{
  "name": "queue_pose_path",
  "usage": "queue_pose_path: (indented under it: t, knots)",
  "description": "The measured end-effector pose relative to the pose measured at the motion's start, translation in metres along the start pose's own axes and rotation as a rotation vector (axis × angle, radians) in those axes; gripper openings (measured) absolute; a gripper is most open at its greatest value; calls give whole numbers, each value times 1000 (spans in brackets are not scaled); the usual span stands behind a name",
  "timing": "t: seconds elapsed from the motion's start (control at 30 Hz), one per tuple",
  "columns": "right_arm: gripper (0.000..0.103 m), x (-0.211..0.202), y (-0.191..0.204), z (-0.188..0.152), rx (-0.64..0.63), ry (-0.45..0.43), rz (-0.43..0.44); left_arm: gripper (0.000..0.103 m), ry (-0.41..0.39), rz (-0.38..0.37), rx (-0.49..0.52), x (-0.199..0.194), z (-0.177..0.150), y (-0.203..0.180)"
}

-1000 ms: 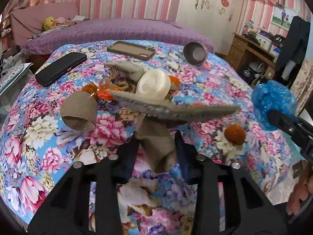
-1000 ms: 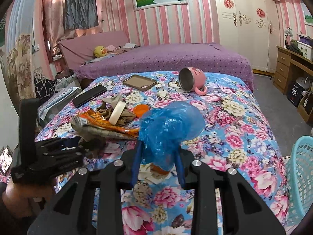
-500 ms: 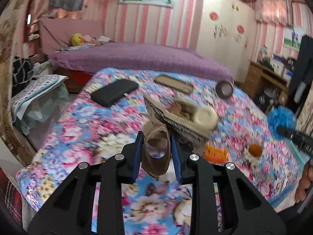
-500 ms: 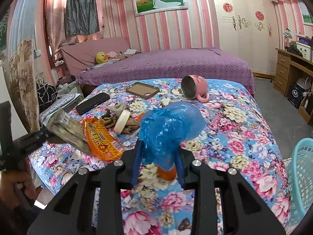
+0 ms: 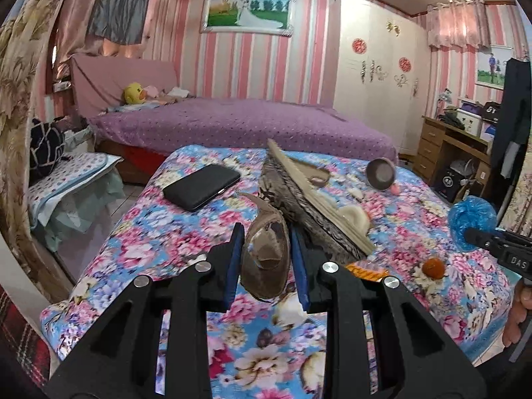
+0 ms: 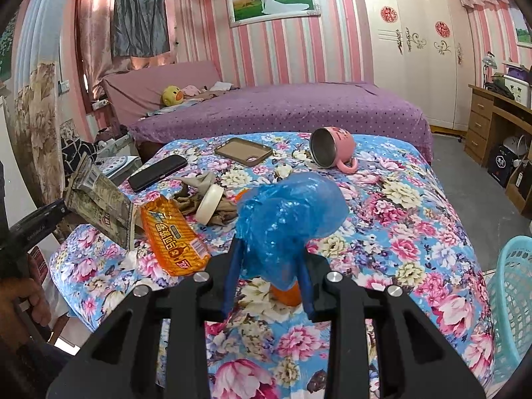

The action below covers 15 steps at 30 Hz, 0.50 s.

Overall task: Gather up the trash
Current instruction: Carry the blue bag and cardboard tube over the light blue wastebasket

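My left gripper (image 5: 266,259) is shut on the brown end of a grey-brown snack wrapper (image 5: 299,199) and holds it lifted and tilted over the left part of the floral table (image 5: 159,242). That wrapper shows in the right wrist view (image 6: 99,206) at the table's left edge. My right gripper (image 6: 269,272) is shut on a crumpled blue plastic bag (image 6: 289,219) above the table. An orange snack packet (image 6: 173,236), crumpled brown paper (image 6: 199,186) with a cream lid (image 6: 209,204), and an orange peel piece (image 5: 434,267) lie on the table.
A black phone (image 6: 158,173), a brown phone case (image 6: 242,151) and a tipped pink mug (image 6: 332,151) lie on the far half. A turquoise mesh basket (image 6: 512,302) stands on the floor at the right. A purple bed (image 6: 282,109) is behind.
My left gripper has risen and pulled back left with the wrapper, tilting it steeply. The orange packet has come to rest on the table. The right gripper with the blue bag has barely moved.
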State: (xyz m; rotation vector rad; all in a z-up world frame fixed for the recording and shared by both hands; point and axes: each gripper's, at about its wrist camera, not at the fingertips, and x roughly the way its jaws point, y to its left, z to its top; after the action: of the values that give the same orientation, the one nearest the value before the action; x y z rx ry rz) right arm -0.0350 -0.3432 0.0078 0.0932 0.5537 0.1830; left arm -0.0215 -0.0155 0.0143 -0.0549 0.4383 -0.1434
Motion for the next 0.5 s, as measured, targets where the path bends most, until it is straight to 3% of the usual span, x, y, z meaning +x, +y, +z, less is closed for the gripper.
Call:
queue_pose_path:
  t: [0.13, 0.5]
  knots:
    - [31, -1, -4, 1, 8, -3, 4, 26, -41, -29, 39, -4, 0, -18]
    - [31, -12, -25, 1, 36, -17, -12, 26, -47, -144, 63, 6, 3, -68]
